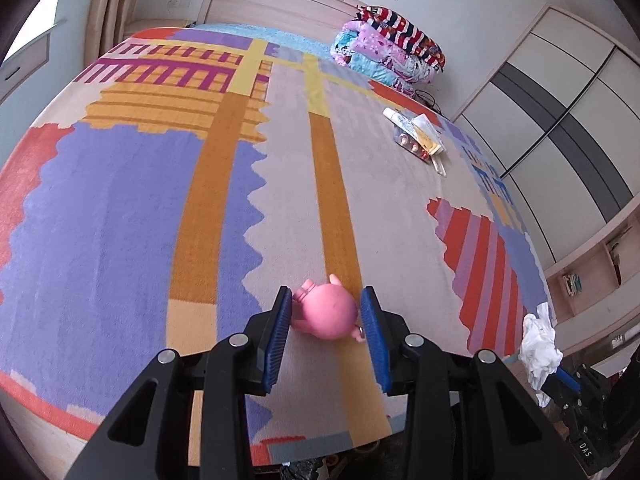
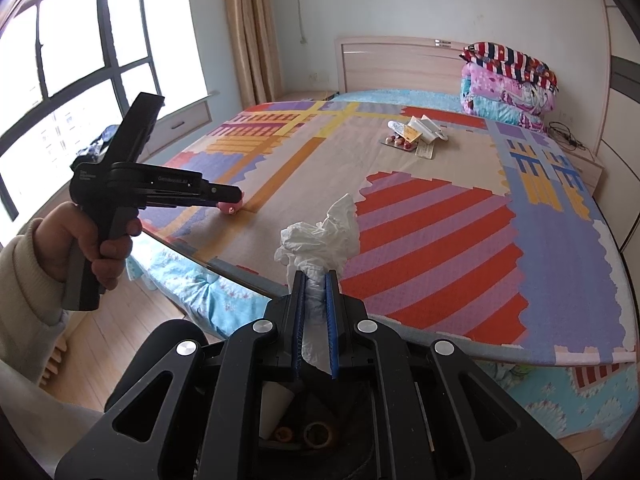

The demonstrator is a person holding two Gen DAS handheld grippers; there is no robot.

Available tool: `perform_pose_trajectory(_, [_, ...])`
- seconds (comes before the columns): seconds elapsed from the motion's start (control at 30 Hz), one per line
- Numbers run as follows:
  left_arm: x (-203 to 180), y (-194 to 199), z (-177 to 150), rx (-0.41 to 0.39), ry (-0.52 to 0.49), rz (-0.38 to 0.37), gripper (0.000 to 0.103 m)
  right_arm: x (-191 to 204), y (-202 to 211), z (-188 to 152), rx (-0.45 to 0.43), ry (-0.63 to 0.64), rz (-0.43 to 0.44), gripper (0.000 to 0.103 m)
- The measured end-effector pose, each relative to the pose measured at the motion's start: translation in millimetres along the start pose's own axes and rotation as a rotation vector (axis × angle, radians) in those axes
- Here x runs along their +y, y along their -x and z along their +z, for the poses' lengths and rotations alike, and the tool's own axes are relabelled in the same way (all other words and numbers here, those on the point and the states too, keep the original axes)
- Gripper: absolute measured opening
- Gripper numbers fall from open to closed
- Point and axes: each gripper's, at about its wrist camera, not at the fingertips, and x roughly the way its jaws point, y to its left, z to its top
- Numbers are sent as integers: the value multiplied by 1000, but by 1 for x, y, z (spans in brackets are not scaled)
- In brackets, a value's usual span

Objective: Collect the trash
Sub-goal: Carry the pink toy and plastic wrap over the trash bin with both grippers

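Note:
A pink pig toy (image 1: 326, 314) lies on the colourful bed cover (image 1: 160, 200) near the bed's front edge. My left gripper (image 1: 326, 300) is open with its blue pads on either side of the toy, not pressing it. It also shows in the right wrist view (image 2: 232, 200), at the toy (image 2: 231, 206). My right gripper (image 2: 315, 280) is shut on a crumpled white tissue (image 2: 320, 236), held above the bed's front edge. The tissue also shows in the left wrist view (image 1: 538, 344).
A pile of medicine blister packs, tubes and papers (image 2: 412, 138) lies far on the bed, also in the left wrist view (image 1: 418, 136). Folded quilts (image 2: 506, 84) are stacked at the headboard. A bin with rubbish (image 2: 304, 432) sits below my right gripper. Wardrobe doors (image 1: 560, 128) stand at right.

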Motion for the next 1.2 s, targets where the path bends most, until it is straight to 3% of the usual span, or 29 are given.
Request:
perform_pose_trajectory(0.37, [0, 4, -2, -13, -7, -7, 31, -1, 0, 0, -1, -2, 4, 11])
perform_pose_trajectory(0.67, [-13, 31, -9, -36, -21, -78, 31, 0, 5, -3, 3, -7, 22, 11])
perform_pose_trajectory(1.03, [-59, 58, -56, 9, -168, -161, 31, 6, 7, -34, 70, -34, 69, 11])
perform_pose_trajectory(1.2, [-73, 50, -83, 74, -202, -187, 31, 6, 3, -54, 116, -60, 81, 11])
